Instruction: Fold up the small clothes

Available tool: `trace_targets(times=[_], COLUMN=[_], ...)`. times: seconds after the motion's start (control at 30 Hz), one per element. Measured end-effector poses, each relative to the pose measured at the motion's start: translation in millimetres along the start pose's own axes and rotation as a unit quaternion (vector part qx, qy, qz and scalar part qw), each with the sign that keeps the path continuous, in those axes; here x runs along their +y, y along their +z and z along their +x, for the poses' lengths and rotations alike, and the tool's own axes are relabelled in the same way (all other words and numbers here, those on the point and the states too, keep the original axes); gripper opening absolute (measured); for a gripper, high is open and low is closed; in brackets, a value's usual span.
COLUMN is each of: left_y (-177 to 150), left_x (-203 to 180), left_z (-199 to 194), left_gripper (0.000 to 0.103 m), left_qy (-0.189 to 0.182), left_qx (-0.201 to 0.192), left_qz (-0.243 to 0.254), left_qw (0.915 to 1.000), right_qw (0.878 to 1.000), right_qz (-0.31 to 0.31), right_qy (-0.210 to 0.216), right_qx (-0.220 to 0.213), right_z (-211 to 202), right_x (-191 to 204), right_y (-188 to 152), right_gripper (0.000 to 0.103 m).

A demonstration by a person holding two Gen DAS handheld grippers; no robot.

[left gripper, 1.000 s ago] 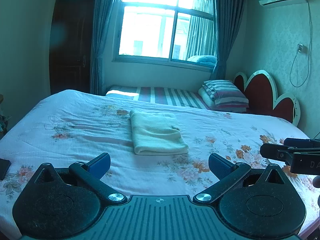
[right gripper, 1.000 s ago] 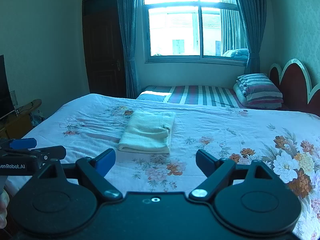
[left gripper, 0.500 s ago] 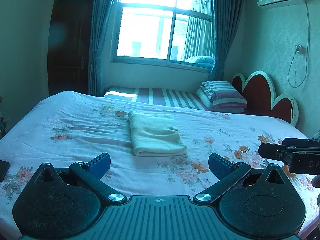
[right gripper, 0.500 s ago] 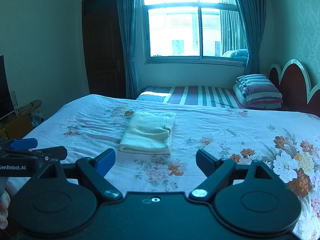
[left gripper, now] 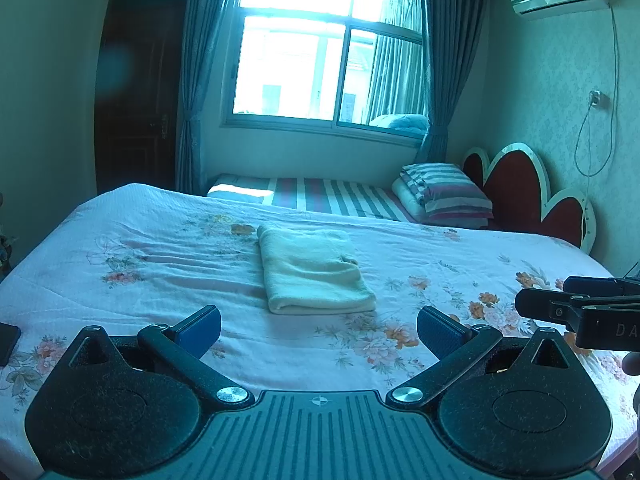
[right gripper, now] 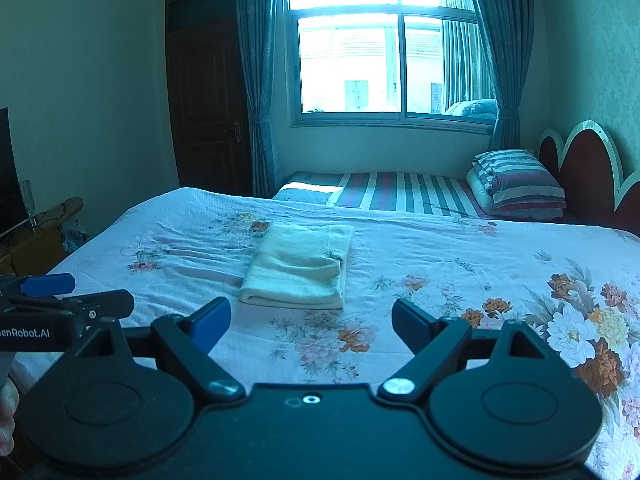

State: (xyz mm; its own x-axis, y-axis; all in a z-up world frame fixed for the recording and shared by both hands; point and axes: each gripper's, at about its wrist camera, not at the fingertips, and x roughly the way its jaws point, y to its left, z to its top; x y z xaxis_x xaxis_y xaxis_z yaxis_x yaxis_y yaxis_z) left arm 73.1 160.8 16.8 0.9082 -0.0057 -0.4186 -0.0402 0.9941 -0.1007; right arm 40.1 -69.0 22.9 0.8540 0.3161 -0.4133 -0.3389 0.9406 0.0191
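A pale yellow cloth (left gripper: 312,272) lies folded into a neat rectangle in the middle of the floral bedspread (left gripper: 160,272); it also shows in the right wrist view (right gripper: 300,268). My left gripper (left gripper: 318,330) is open and empty, held above the near part of the bed, short of the cloth. My right gripper (right gripper: 310,322) is open and empty too, at about the same distance from the cloth. The right gripper's side shows at the right edge of the left wrist view (left gripper: 580,312), and the left gripper shows at the left edge of the right wrist view (right gripper: 60,308).
A dark flat object (left gripper: 7,344) lies at the bed's left edge. A striped bed (right gripper: 400,192) with a folded striped quilt (right gripper: 516,184) stands behind, under the window. A red headboard (left gripper: 532,200) is at the right. A wooden stand (right gripper: 36,232) is at the left.
Both grippers stay open. The left wrist view has tilted up slightly, so the cloth sits a little lower and farther. The cloth has not moved.
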Motion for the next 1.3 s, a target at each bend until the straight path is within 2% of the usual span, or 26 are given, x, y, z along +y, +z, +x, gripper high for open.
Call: trace_targets(times=[1.3], left_y=[1.4], left_x=[-1.8], left_z=[0.9], left_gripper=[0.103], left_qy=[-0.001], left_qx=[-0.009], left_qz=[-0.006], left_qw=[0.9999], right_qw=[1.000], right_qz=[-0.001], right_qy=[-0.001], right_qx=[-0.001], right_z=[-0.8], right_x=[0.1], right_y=[3.8], right_gripper=[0.089])
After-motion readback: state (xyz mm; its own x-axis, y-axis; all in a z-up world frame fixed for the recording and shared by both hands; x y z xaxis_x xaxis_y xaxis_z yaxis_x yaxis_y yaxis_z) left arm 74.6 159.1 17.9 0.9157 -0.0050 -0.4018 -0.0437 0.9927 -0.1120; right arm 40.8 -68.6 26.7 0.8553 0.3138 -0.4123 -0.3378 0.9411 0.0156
